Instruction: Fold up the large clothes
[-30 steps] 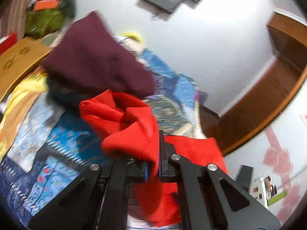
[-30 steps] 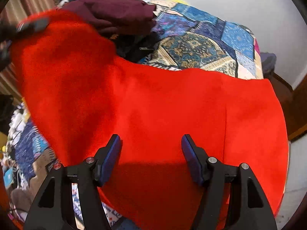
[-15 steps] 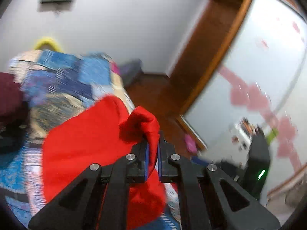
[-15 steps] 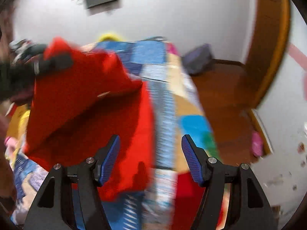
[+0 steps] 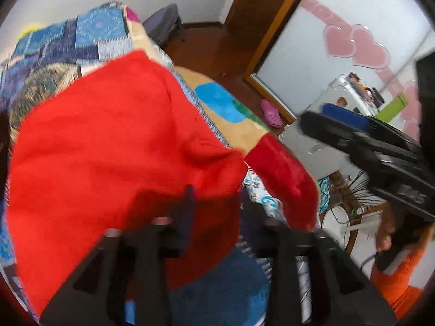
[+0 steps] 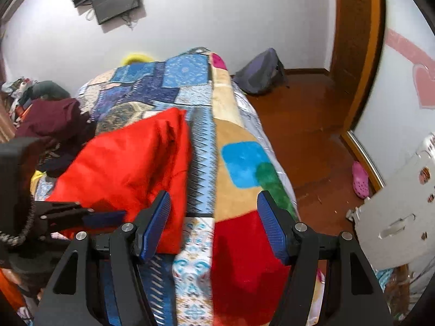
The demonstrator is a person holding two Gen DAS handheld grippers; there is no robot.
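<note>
Red garment: the soft red fleece garment [image 5: 114,146] lies on the bed, doubled over on the patchwork blanket [image 6: 174,87], its free edge near the bed's side; a second ago it hung gathered from the left tongs with the maroon pile behind it
Left tongs: the black left tongs [image 5: 214,206] have just been opening; half a second back they pinched a bunch of red cloth, now their jaws stand apart and the pads look clear of the fabric, though the view is blurred
Right tongs: the black right tongs with blue pads [image 6: 213,225] hold nothing, jaws apart as in both earlier views, hovering over bare blanket beside the garment's right edge
Maroon garment: a dark maroon garment [image 6: 51,119] sits heaped at the bed's far left, apart from the red one
Meaning: the fold has probably just been laid and let go; next likely comes smoothing it or taking a fresh edge
</note>
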